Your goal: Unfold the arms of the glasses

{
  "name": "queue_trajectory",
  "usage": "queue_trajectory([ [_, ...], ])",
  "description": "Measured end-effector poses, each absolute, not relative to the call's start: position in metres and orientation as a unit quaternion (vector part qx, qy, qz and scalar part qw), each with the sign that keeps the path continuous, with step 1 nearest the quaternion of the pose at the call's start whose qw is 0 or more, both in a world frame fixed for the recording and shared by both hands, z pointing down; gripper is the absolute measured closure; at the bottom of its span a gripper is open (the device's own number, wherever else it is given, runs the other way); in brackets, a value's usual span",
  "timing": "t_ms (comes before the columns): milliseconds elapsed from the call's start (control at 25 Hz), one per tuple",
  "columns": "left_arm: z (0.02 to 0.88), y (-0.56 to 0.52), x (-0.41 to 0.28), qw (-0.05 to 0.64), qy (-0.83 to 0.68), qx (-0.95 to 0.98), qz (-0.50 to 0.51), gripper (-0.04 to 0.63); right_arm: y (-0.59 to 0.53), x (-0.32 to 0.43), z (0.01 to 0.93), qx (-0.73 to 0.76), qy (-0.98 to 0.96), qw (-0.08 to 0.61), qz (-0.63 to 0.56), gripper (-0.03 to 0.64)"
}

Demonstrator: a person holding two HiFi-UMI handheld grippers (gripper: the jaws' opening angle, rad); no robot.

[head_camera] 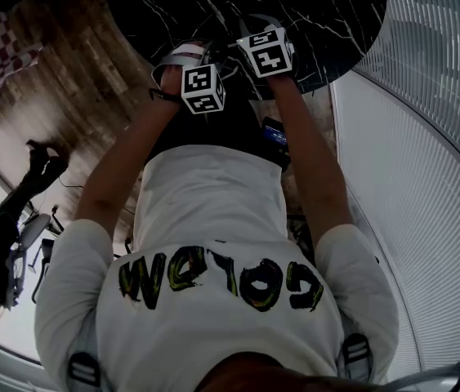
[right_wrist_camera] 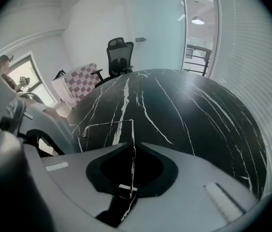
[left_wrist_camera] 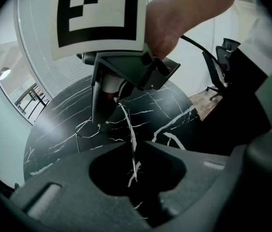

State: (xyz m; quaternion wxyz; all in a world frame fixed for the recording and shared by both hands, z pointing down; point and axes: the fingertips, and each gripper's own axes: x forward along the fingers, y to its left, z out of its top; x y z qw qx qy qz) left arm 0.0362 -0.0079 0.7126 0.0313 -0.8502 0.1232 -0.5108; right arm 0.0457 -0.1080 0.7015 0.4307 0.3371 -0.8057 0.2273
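Note:
Thin wire-framed glasses (right_wrist_camera: 107, 124) hang just above the black marble table (right_wrist_camera: 198, 115), between my two grippers. One straight wire runs from a corner of the frame down into my right gripper (right_wrist_camera: 133, 149), whose jaws are shut on it. In the left gripper view a lens loop (left_wrist_camera: 86, 129) shows beside the right gripper (left_wrist_camera: 107, 100). From there a slim arm (left_wrist_camera: 132, 134) leads into my left gripper (left_wrist_camera: 135, 146), shut on it. In the head view both marker cubes sit side by side over the table, left (head_camera: 203, 88) and right (head_camera: 266, 51), hiding the glasses.
The round table's near edge (head_camera: 238, 96) lies right under my hands, above a wooden floor (head_camera: 74, 80). A black office chair (right_wrist_camera: 119, 57) and a checkered item (right_wrist_camera: 80, 83) stand beyond the table's far side. Another chair (left_wrist_camera: 220, 66) stands off to the side.

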Motion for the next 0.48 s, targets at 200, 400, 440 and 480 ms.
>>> queue_trajectory([
  [200,0.713,-0.002,0.039,0.029,0.126,-0.852,-0.508,0.535,-0.108,0.044,0.699,0.335,-0.806,0.433,0.224,0.595],
  [400,0.715,0.007,0.041,0.013,0.126,-0.854,-0.504,0.535,-0.108,0.041,0.698,0.333,-0.808,0.434,0.22,0.595],
  [440,0.715,0.008,0.042,0.012,0.126,-0.855,-0.503,0.535,-0.108,0.04,0.698,0.332,-0.808,0.434,0.219,0.595],
  [480,0.714,0.009,0.043,0.01,0.127,-0.856,-0.502,0.535,-0.108,0.04,0.698,0.332,-0.808,0.434,0.218,0.594],
])
